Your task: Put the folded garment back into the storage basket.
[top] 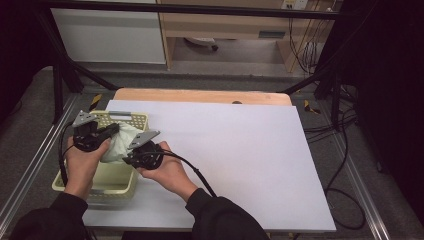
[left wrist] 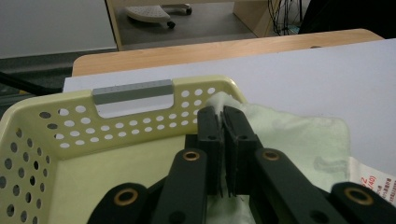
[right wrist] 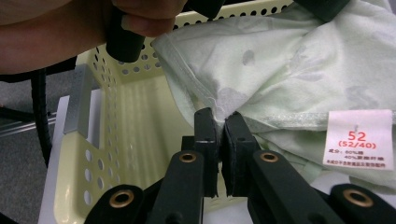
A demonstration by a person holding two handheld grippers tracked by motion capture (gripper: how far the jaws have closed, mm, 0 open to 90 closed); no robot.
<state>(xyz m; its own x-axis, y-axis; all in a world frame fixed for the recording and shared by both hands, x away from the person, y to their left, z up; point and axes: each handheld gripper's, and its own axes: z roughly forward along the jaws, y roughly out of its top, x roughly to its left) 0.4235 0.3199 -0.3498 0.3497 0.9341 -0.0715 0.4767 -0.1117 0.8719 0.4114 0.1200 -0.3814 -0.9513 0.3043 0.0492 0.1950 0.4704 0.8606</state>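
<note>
White sheeting covers the table [top: 240, 150], with a strip of bare wood at its far edge, grey floor around it and a pale cabinet beyond. From the high view, a pale yellow perforated basket [top: 132, 120] sits at the table's near left corner. The left gripper [top: 114, 131] and the right gripper [top: 131, 159] meet over the basket's right side, each held in a hand, and between them a pale green cloth [top: 122, 142] is bunched, draping over the basket rim. Each gripper pinches an edge of that cloth: the left from the far left, the right from the near right.

Looking along the left gripper [left wrist: 223, 112], its two black jaws are pressed together with a thin fold of the cloth [left wrist: 299, 140] caught between them. The cloth spreads to the right of the jaws, over the basket's corner onto the sheet; the basket wall with its grey handle slot [left wrist: 133, 91] stands just ahead and to the left.

Along the right gripper [right wrist: 220, 120], the jaws are likewise closed on a seam of the cloth [right wrist: 280, 70], which fills the space ahead and to the right. A white size label [right wrist: 358, 140] hangs just right of the jaws. The basket [right wrist: 126, 121] lies ahead and to the left, with the other hand [right wrist: 56, 32] above.
</note>
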